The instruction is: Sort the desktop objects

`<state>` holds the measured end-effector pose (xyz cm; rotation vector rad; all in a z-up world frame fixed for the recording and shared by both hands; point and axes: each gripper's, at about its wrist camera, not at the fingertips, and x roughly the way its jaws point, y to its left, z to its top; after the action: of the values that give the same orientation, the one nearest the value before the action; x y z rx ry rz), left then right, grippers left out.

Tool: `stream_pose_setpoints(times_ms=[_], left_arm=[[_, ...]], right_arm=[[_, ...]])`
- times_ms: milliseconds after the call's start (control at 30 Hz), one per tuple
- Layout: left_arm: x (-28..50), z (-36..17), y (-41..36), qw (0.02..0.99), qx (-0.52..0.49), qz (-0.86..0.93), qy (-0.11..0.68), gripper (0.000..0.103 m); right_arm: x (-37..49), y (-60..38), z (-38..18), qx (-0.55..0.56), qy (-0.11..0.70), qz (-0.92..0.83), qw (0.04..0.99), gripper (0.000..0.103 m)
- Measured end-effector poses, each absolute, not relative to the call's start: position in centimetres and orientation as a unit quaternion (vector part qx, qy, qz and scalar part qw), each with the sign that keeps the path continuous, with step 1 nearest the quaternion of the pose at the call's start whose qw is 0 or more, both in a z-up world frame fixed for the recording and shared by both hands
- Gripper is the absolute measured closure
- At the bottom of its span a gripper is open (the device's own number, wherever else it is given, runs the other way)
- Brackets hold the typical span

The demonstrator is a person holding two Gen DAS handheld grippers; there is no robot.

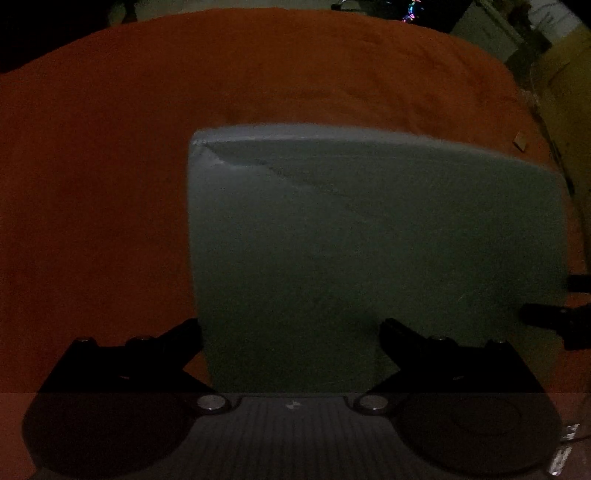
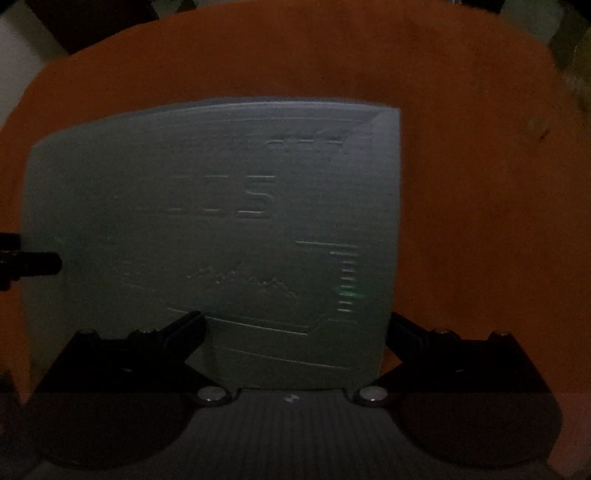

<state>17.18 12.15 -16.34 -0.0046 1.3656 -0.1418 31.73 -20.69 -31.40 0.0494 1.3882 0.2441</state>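
A large flat grey item [image 1: 369,240], perhaps a box or folder, lies on the orange tablecloth [image 1: 92,184]. In the right wrist view its top [image 2: 221,184] shows faint raised print, a jagged line and a small green mark. My left gripper [image 1: 291,326] is open over its near left corner, one fingertip [image 1: 194,328] at the left edge. My right gripper [image 2: 295,325] is open over its near right corner, one fingertip [image 2: 397,325] at the right edge. Each gripper shows in the other's view as a dark shape beside the item: the right gripper [image 1: 557,321] and the left gripper [image 2: 29,264]. The scene is dim.
A small tan piece [image 1: 521,142] lies on the cloth beyond the item's far right corner. Pale furniture [image 1: 487,29] and a yellowish box [image 1: 565,96] stand past the table's right edge. Bare orange cloth [image 2: 480,184] stretches on all sides of the item.
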Motion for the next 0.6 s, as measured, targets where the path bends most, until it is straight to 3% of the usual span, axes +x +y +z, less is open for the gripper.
stream_pose_setpoints(times_ms=[300,600], left_arm=[[17.8,-17.4,13.9,0.756,-0.107,-0.079,0.641,0.001],[16.0,-13.6,12.2,0.758,-0.043,-0.104,0.643,0.001]], right_arm=[[33.2,-22.9,-35.3,0.091,0.648,0.133,0.745,0.0],[34.1,-20.7,-35.9,0.048,0.685,0.122,0.716,0.0]])
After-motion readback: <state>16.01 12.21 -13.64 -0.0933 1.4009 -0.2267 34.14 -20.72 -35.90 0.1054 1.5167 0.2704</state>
